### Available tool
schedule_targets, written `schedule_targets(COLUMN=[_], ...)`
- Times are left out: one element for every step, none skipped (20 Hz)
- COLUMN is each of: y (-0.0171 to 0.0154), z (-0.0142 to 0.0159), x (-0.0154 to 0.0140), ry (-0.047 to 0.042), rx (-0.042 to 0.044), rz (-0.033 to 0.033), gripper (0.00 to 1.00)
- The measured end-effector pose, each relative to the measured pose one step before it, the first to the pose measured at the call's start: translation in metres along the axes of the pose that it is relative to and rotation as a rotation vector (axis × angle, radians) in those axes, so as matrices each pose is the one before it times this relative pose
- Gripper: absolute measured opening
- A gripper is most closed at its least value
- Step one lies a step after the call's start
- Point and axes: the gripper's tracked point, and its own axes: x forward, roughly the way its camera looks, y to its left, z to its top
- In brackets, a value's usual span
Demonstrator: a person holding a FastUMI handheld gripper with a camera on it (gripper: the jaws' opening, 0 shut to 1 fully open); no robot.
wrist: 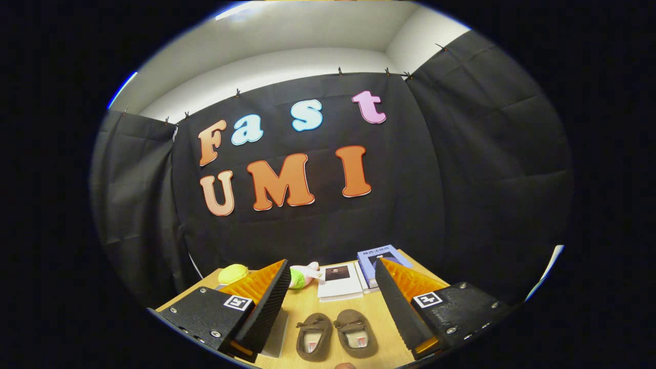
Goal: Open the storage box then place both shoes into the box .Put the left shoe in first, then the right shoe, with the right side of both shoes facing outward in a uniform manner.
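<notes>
A pair of brown slipper-style shoes sits side by side on the wooden table [382, 320], toes pointing away from us: the left shoe [313, 336] and the right shoe [356, 332] lie almost touching, each with a small bow across the top and a pale insole showing inside. We see them between the two fingers of the gripper [330, 274], which stands wide apart and grips nothing; the shoes rest on the table in the gap, nearer to us than the fingertips. By the inner side of the left finger, a grey flat-sided object [275, 335] stands on the table just left of the left shoe (whether this is the storage box, we cannot tell, as the finger hides most of it). Beyond the shoes, near the table's far edge, lies a white booklet [339, 281] with a dark square picture on its cover, and just to its right a blue book [370, 259], partly behind the right finger. To the left of the booklet lies a small plush toy [303, 275] in green, white and pink, and further left a yellow-green rounded object [233, 273] shows past the left finger. Black cloth hangs behind the table as the booth's wall.
</notes>
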Motion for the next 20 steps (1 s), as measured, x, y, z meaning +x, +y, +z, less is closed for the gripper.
schedule_targets(y=[0.00159, 0.00071, -0.00014, -0.0015, -0.00095, 0.00142, 0.00207, 0.00332, 0.00128, -0.00031, 0.00068, 0.00286, 0.00388, 0.00403, 0.00278, 0.00245, 0.00365, 0.00529, 0.004, 0.00337], z=[-0.00902, -0.01091, -0.00904, -0.00934, -0.01038, -0.01271, -0.01076, -0.01204, -0.01107, -0.01138, -0.01, -0.01045, -0.00874, -0.00859, -0.00673, -0.00827, -0.00747, -0.01027, -0.00887, -0.00832], x=[0.00484, 0.00425, 0.00585, 0.00686, 0.00686, 0.0058, 0.00651, 0.00516, 0.00578, 0.00493, 0.00524, 0.00468, 0.00529, 0.00519, 0.00549, 0.0047, 0.0044, 0.00462, 0.00634, 0.00757], ry=[0.0189, 0.01962, 0.01612, 0.01568, 0.02096, 0.02137, 0.02181, 0.02111, 0.01984, 0.01665, 0.01629, 0.0175, 0.01553, 0.01202, 0.01079, 0.0113, 0.01377, 0.01665, 0.01717, 0.01785], rx=[0.02012, 0.01891, 0.01728, 0.01694, 0.01768, 0.01348, 0.01222, 0.00909, 0.00492, 0.00475, 0.0103, 0.01522, 0.01997, 0.01932, 0.01997, 0.01755, 0.01704, 0.01909, 0.02145, 0.02051], rz=[0.01406, 0.01263, 0.00837, 0.00733, 0.00915, 0.01223, 0.01173, 0.01027, 0.00622, 0.00618, 0.00813, 0.01454, 0.01749, 0.01703, 0.01172, 0.0137, 0.01804, 0.01899, 0.01888, 0.01665], gripper=[0.98, 0.98, 0.98, 0.98, 0.98, 0.98, 0.98, 0.98, 0.98, 0.98, 0.98, 0.98, 0.98, 0.98, 0.98, 0.98, 0.98, 0.98, 0.98, 0.98])
